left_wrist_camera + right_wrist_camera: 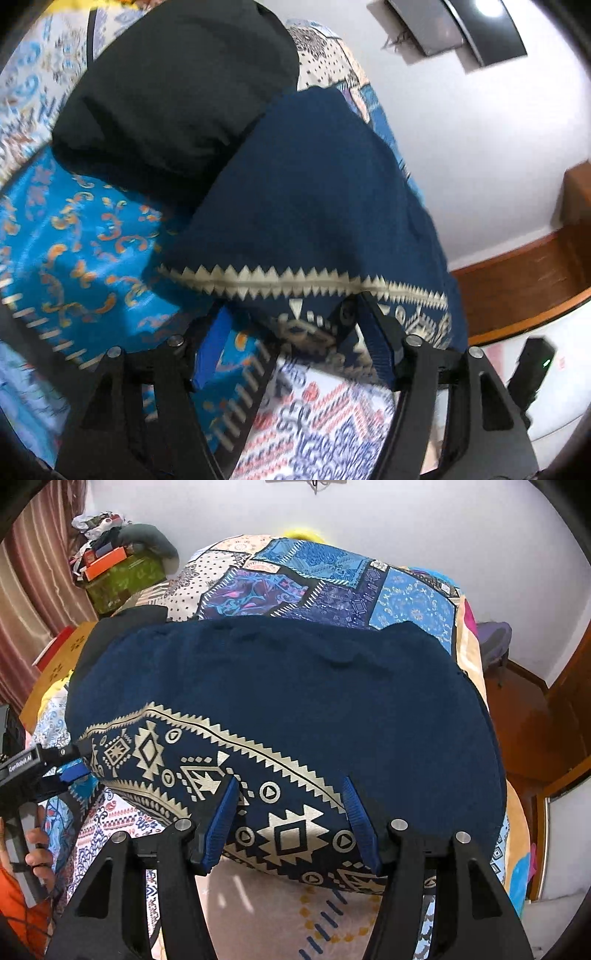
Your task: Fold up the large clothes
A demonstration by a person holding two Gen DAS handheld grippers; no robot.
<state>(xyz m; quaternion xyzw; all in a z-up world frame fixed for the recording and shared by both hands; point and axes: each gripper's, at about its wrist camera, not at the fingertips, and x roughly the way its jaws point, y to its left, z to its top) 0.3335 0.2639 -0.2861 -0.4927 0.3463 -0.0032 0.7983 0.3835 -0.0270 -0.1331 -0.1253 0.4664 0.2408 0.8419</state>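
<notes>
A navy garment (295, 701) with a cream geometric band (207, 771) along its near edge lies spread on the patchwork bedspread (406, 598). My right gripper (291, 812) hovers over the band's middle, jaws open, with the cloth flat under the blue pads (221, 819). In the left wrist view the navy garment (314, 192) has its zigzag hem (295, 282) just ahead of my left gripper (291, 336), which is open with the hem corner lying loose between its pads (210, 354). From the right wrist view, the left gripper (70, 771) sits at the garment's left corner.
A black garment (173, 92) lies beyond the navy one. A person's hand (37, 849) holds the left tool. A green box with clutter (122, 576) stands at the bed's far left. Wooden furniture (535, 720) and a white wall (480, 147) are to the right.
</notes>
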